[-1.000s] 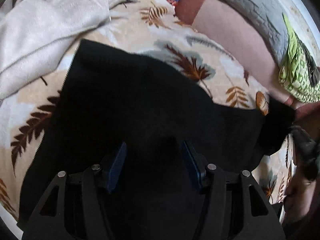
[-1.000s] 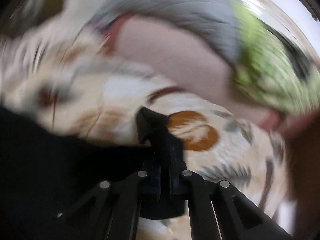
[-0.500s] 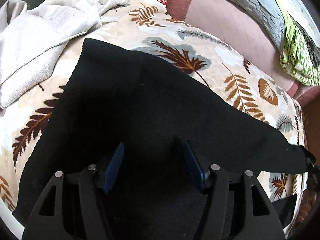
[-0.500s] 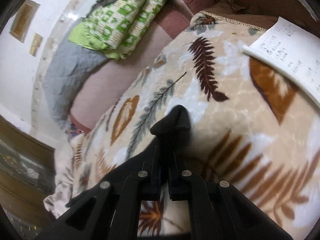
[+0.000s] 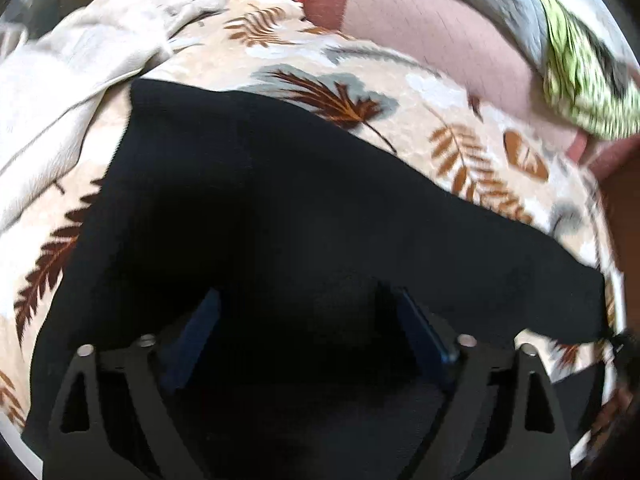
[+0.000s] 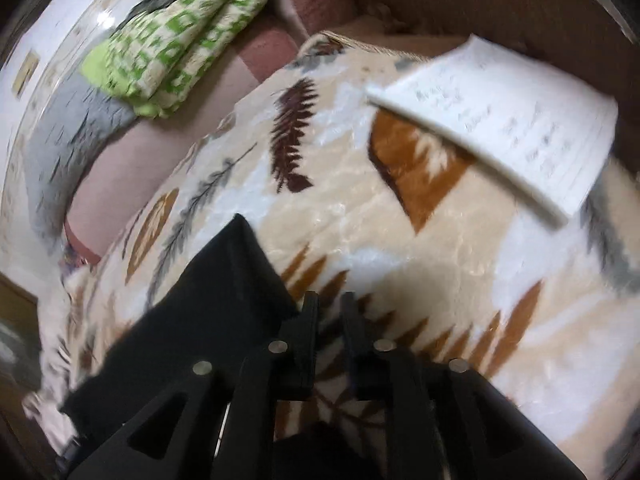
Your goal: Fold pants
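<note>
The black pants (image 5: 280,208) lie spread on the leaf-print blanket (image 5: 460,128). The left gripper (image 5: 308,320) hovers low over them, fingers wide apart and empty. The right gripper (image 6: 328,308) points down at the blanket beside the pants' corner (image 6: 236,264), fingers slightly parted, holding nothing.
</note>
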Available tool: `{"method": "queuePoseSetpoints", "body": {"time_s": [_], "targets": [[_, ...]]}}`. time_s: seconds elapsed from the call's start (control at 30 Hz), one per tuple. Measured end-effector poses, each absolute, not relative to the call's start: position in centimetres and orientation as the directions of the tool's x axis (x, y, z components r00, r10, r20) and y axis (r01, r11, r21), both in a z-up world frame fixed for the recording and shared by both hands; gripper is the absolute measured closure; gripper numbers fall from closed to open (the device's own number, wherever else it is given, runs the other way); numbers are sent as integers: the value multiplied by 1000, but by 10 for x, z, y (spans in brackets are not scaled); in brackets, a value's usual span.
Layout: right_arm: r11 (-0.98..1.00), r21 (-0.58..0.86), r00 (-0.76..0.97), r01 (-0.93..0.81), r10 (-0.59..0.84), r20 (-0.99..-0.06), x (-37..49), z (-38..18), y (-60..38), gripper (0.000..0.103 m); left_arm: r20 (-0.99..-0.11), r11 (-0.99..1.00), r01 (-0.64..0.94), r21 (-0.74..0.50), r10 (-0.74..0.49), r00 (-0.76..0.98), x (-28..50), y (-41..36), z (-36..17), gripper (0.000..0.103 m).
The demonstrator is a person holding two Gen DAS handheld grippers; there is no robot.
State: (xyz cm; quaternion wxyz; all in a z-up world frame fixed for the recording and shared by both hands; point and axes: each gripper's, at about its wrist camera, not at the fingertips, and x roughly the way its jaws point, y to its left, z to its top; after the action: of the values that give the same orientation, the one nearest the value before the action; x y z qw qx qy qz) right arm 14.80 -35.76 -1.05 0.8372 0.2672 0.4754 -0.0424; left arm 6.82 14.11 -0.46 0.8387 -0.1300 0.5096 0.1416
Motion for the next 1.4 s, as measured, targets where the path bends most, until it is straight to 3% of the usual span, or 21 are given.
{"method": "queuePoseSetpoints", "body": {"time_s": [0.1, 0.17, 0.2, 0.27, 0.3, 0.47, 0.6, 0.73, 0.77, 0.83, 0.9, 0.93, 1.03, 1.4], "targets": [[889, 388, 643, 244, 151, -751, 142, 21, -352, 73, -905, 948, -318, 8, 143, 401, 75, 127, -11, 0], [926, 336, 750, 172, 98, -654, 131, 52, -346, 36, -901, 950, -312, 9, 143, 410, 74, 127, -12, 0], [937, 308, 781, 166, 65, -621, 127, 60, -343, 0, -898, 950, -313, -5, 133, 420, 73, 130, -12, 0], [956, 267, 885, 126, 13, -465, 110, 73, -337, 0, -880, 947, -318, -47, 112, 463, 68, 134, -10, 0], [955, 271, 885, 123, 17, -465, 115, 73, -338, 0, -867, 946, -318, -63, 106, 486, 65, 136, -10, 0], [873, 447, 683, 196, 206, -701, 164, 18, -372, 4, -883, 959, -283, -30, 107, 457, 70, 133, -9, 0], [880, 454, 655, 142, 260, -710, 189, 11, -370, 5, -883, 962, -257, -96, 37, 468, 75, 146, 16, 7], [869, 492, 513, 56, 398, -760, 227, 5, -357, 12, -806, 977, -147, -155, -40, 590, 89, 172, 66, 6], [875, 481, 474, 60, 399, -785, 232, 2, -356, 15, -803, 978, -126, -164, -58, 594, 93, 180, 71, 6], [877, 475, 408, 73, 408, -817, 245, -5, -352, 41, -818, 978, -103, -180, -91, 569, 107, 202, 73, 6], [873, 483, 345, 69, 434, -832, 252, -16, -347, 62, -823, 971, -119, -207, -107, 558, 117, 230, 71, 6], [889, 455, 324, 54, 415, -850, 254, -20, -342, 66, -821, 964, -123, -236, -130, 556, 121, 244, 68, 6], [909, 417, 306, -9, 399, -864, 257, -26, -330, 72, -817, 951, -107, -289, -187, 545, 127, 267, 61, 7], [894, 438, 354, -91, 440, -825, 260, -36, -322, 73, -845, 927, -129, -352, -256, 470, 138, 303, 27, 7]]}}
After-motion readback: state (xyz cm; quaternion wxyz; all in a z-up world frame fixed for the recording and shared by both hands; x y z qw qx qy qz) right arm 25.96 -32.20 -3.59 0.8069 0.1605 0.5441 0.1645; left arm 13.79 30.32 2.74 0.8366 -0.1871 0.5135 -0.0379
